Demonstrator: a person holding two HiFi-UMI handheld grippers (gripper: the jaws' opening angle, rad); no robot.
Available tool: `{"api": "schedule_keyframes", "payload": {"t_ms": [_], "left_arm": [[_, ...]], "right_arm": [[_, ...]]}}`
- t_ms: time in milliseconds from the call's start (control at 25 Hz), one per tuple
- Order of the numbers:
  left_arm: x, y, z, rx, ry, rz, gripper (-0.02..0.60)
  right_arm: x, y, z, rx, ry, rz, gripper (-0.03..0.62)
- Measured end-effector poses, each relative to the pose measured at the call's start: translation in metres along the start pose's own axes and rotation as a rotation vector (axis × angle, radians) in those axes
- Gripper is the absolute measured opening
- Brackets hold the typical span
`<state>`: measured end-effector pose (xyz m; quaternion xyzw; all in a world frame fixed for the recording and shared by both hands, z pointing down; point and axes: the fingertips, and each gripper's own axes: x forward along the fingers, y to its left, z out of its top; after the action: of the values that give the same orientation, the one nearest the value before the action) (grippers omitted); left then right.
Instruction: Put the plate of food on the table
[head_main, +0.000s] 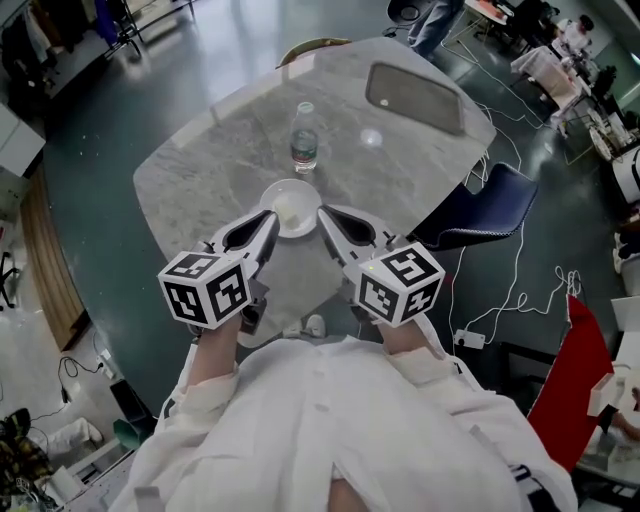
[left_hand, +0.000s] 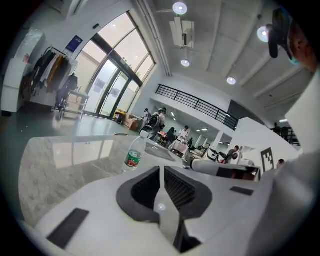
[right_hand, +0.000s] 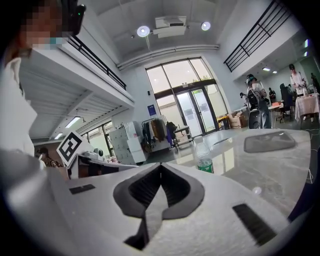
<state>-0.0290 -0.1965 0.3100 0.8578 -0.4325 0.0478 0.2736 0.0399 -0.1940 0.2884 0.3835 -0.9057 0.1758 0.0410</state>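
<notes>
Left hand-held gripper and right hand-held gripper sit nearest me, each pressed together on nothing. Between their tips, at 12 o'clock, I note the plate of food on the marble surface. Water bottle stands just beyond it.

A round white plate sits flat on the pale, grey-veined marble worktop, close to its near edge and about midway along it. A small pale mound of food lies in the plate's middle.
</notes>
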Motion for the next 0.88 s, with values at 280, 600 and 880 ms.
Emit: {"api": "schedule_keyframes", "payload": {"t_ms": [280, 600, 880], "left_arm": [[-0.003, -0.009, -0.006, -0.001, 0.010, -0.010, 0.031], [-0.003, -0.012, -0.011, 0.008, 0.023, -0.010, 0.025], [0.000, -0.013, -0.017, 0.005, 0.046, -0.029, 0.025]], "right_arm": [[-0.001, 0.007, -0.006, -0.013, 0.022, 0.018, 0.003], [-0.004, 0.007, -0.018, -0.009, 0.060, 0.014, 0.003], [-0.003, 0.010, -0.025, -0.021, 0.085, 0.019, 0.002]]}}
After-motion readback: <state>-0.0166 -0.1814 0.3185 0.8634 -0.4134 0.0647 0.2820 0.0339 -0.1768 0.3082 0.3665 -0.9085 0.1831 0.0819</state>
